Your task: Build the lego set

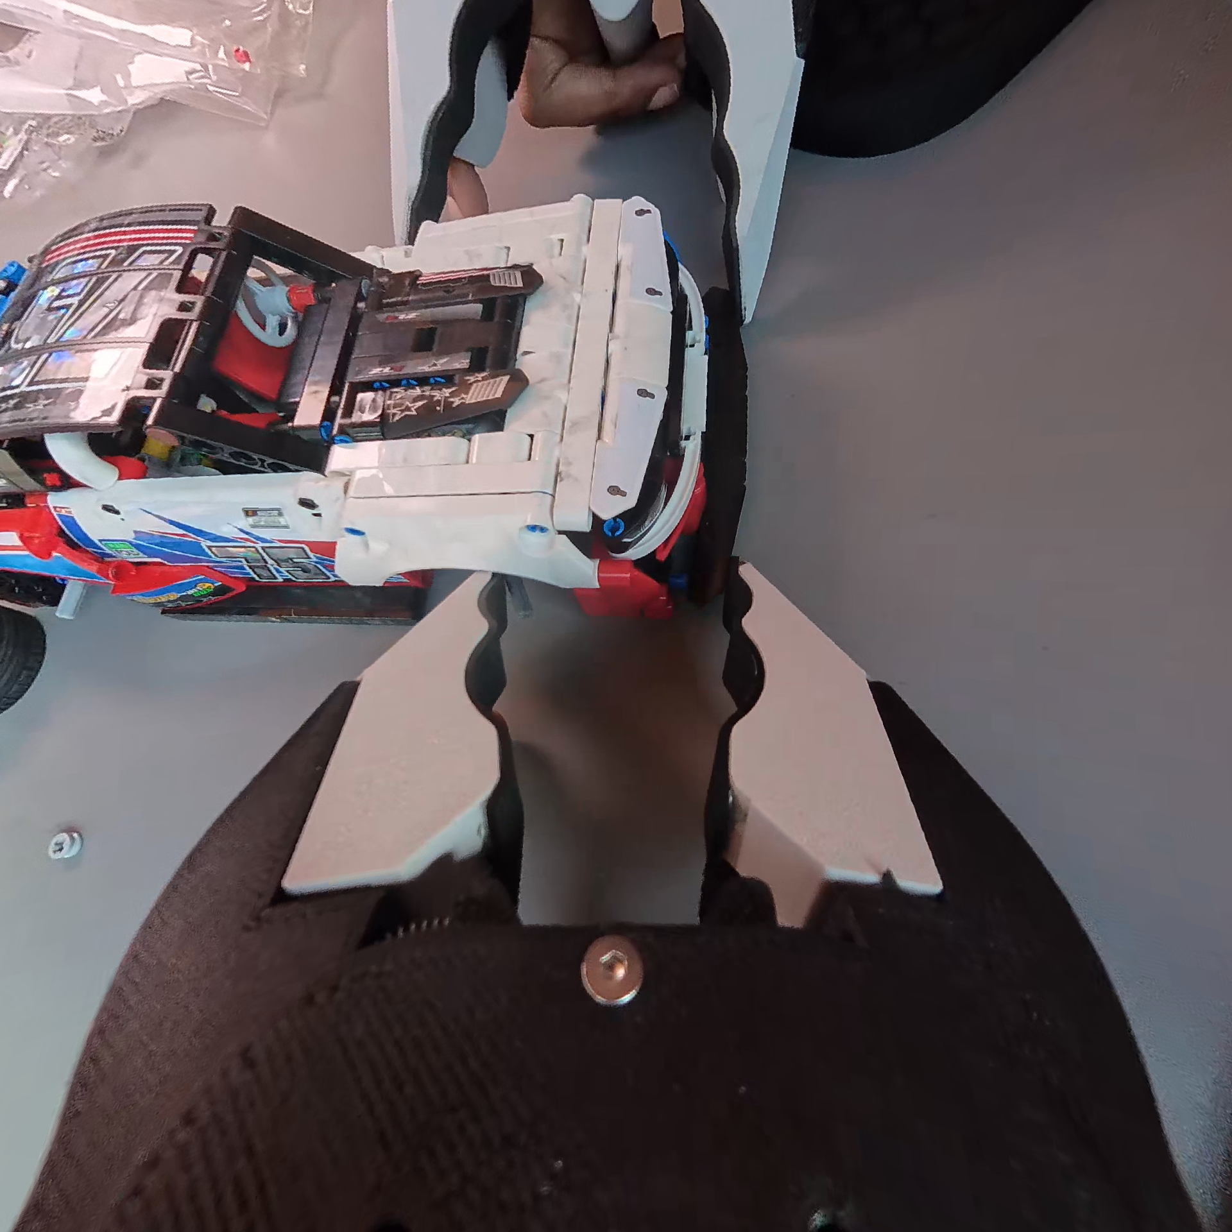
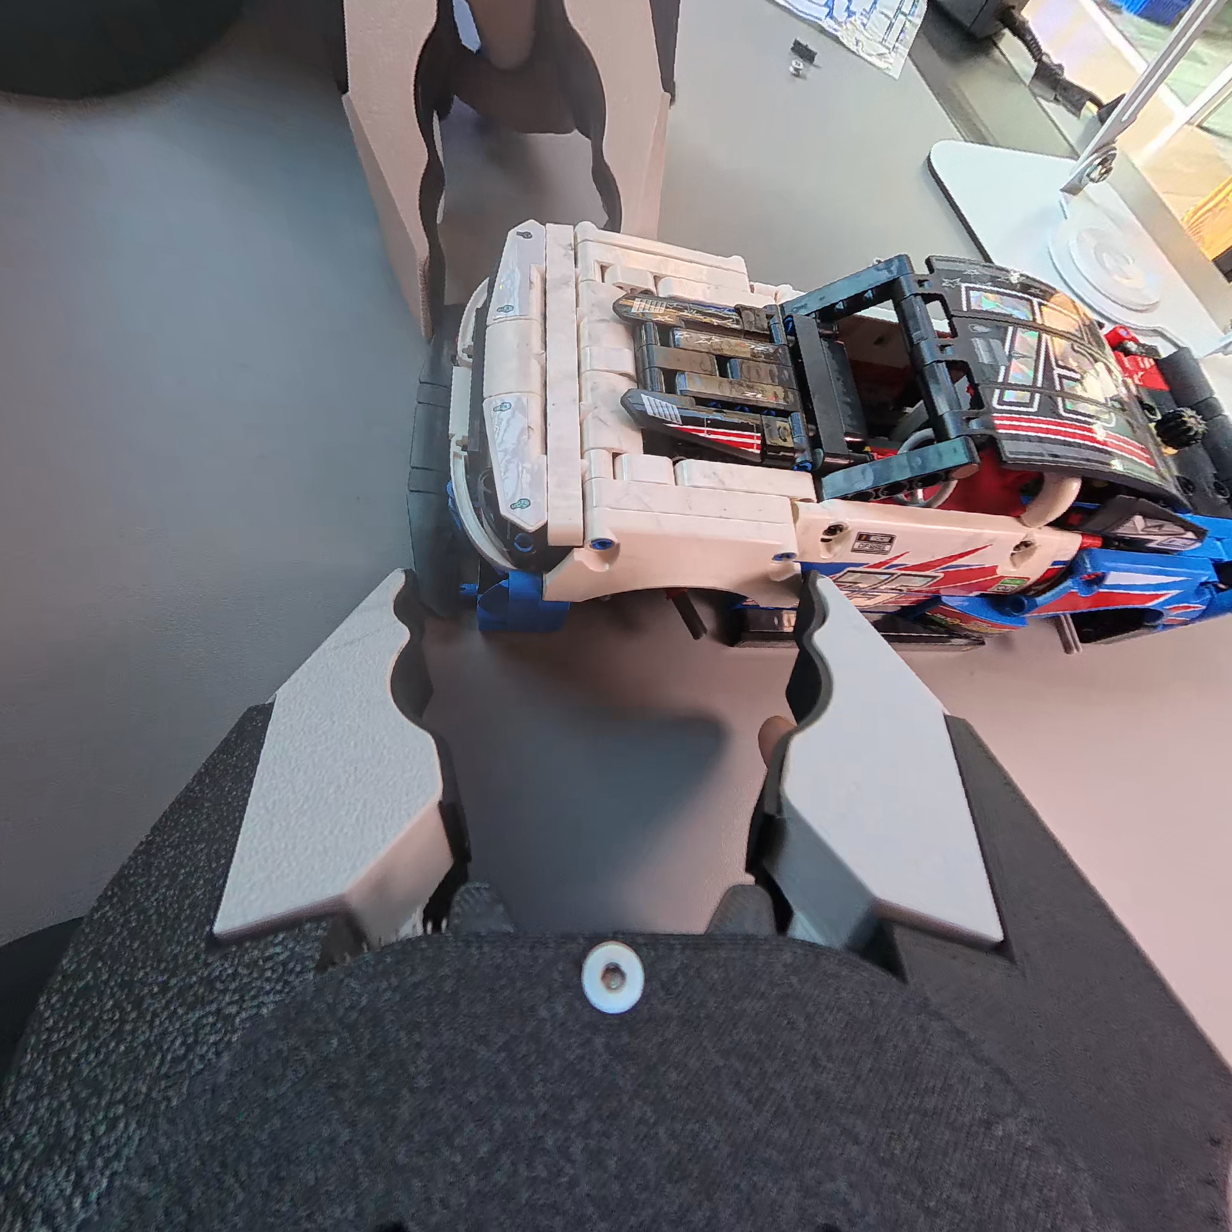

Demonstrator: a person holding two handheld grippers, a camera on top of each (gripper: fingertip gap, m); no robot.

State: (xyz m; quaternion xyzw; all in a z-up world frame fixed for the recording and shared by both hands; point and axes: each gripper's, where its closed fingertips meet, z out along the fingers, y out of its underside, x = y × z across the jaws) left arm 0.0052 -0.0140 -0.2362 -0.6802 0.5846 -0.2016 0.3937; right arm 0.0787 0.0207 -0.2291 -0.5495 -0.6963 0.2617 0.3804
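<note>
A lego race car (image 1: 460, 427) with a white hood, black roof and red and blue sides stands on the grey table (image 1: 967, 533). My left gripper (image 1: 613, 583) is open and empty, its tips at the car's near front wheel arch, where a bare axle (image 1: 519, 600) sticks out. My right gripper (image 2: 607, 590) is open and empty at the opposite front wheel arch of the car (image 2: 667, 413). Each gripper shows open beyond the hood in the other's view: the right gripper (image 1: 580, 177) and the left gripper (image 2: 520, 180).
A loose black tyre (image 1: 17, 657) and a small grey part (image 1: 65, 845) lie left of my left gripper. Clear plastic bags (image 1: 133, 60) lie at the far left. A white stand base (image 2: 1040, 220), a printed sheet (image 2: 860, 27) and small parts (image 2: 800, 57) lie behind the car. Across from one pair of fingers to the other is roughly 10 cm.
</note>
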